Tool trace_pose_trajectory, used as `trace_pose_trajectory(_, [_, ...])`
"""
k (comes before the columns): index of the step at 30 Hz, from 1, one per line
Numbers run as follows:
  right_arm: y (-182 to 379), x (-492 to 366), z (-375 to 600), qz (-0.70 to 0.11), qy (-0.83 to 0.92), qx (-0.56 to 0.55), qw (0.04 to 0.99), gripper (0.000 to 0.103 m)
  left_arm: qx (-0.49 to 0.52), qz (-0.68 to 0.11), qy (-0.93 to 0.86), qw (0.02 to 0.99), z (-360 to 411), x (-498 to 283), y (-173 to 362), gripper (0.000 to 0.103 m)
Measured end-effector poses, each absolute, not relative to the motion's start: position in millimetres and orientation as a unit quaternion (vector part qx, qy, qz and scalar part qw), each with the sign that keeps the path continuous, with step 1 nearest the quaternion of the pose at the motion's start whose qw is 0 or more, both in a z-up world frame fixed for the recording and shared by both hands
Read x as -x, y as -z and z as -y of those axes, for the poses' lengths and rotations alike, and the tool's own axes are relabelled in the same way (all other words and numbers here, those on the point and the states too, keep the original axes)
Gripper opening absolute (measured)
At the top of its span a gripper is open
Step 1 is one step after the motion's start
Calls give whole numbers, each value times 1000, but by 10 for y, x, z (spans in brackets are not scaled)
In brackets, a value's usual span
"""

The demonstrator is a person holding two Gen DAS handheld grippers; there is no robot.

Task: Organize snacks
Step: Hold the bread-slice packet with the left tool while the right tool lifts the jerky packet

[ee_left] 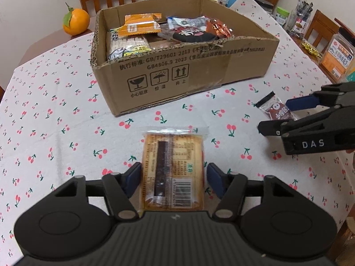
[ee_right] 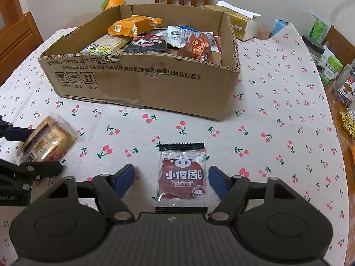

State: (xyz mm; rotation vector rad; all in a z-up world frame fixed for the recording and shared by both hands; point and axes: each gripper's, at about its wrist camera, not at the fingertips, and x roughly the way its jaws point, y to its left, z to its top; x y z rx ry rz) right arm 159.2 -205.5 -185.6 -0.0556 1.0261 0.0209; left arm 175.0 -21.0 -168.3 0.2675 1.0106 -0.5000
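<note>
A clear-wrapped cake packet [ee_left: 173, 173] lies on the cherry-print tablecloth [ee_left: 66, 133], lengthwise between the blue pads of my left gripper [ee_left: 174, 177]. The pads stand against its two long sides, so the gripper is shut on it. The same packet [ee_right: 47, 139] shows at the left of the right wrist view. A small jerky packet with a pig logo [ee_right: 181, 175] lies flat between the fingers of my right gripper [ee_right: 172, 178]. That gripper is open, with tablecloth showing on both sides of the packet. Its fingers [ee_left: 306, 130] reach in from the right around the jerky packet [ee_left: 277, 109].
A cardboard box [ee_left: 177, 71] holding several snack packs stands behind both packets. An orange [ee_left: 75, 22] sits at the back left. Jars and boxes [ee_left: 337, 55] crowd the right edge, a tissue box [ee_right: 241, 26] lies behind the cardboard box, and wooden chairs ring the table.
</note>
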Motion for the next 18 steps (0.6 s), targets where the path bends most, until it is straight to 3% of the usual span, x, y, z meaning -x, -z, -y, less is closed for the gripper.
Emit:
trace_pose_trajectory(9, [1833, -1545, 2079, -485, -9, 28, 874, 59, -132, -476, 237, 837, 213, -1749, 1687, 60])
trace_pose_trajectory(12, [1827, -1537, 2088, -483, -8, 25, 875, 52, -131, -475, 236, 838, 216, -1752, 1680, 55])
trace_pose_trajectory(18, [1817, -1542, 2103, -486, -6, 22, 874, 52, -132, -476, 237, 837, 219, -1756, 1678, 55])
